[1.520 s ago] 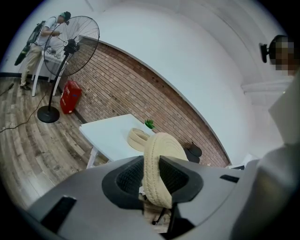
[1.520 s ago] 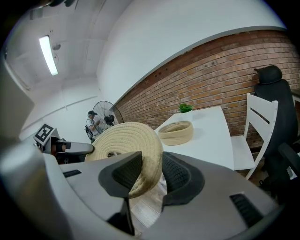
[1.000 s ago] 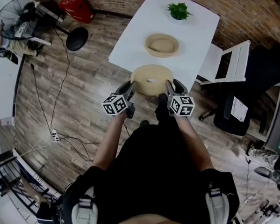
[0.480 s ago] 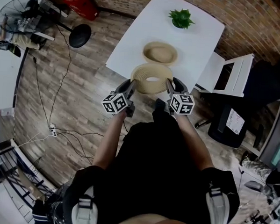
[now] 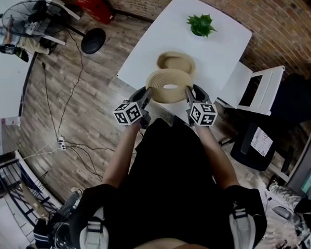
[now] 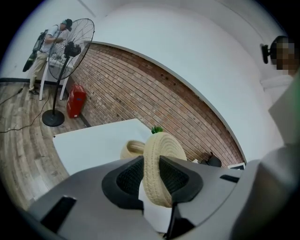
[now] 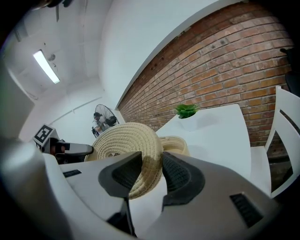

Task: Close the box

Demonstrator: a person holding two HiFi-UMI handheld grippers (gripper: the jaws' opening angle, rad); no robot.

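A round woven lid [image 5: 170,86] hangs level over the near edge of the white table [image 5: 221,52]. My left gripper [image 5: 148,93] is shut on its left rim and my right gripper [image 5: 190,92] on its right rim. The open woven box [image 5: 175,60] stands on the table just beyond the lid, partly hidden by it. In the left gripper view the lid's rim [image 6: 161,147] stands on edge between the jaws of the left gripper [image 6: 150,180], with the box [image 6: 130,149] behind. In the right gripper view the lid [image 7: 119,145] sits in the right gripper [image 7: 151,174], the box [image 7: 177,143] past it.
A small green plant [image 5: 200,25] stands at the table's far end. A white chair [image 5: 257,89] and a dark office chair are to the right. On the wood floor to the left stand a pedestal fan [image 5: 92,41] and a red case [image 5: 96,3], with cables trailing.
Both grippers have carried the lid forward toward the table. It has gone from above the floor short of the table to over the table's near edge, close to the box.
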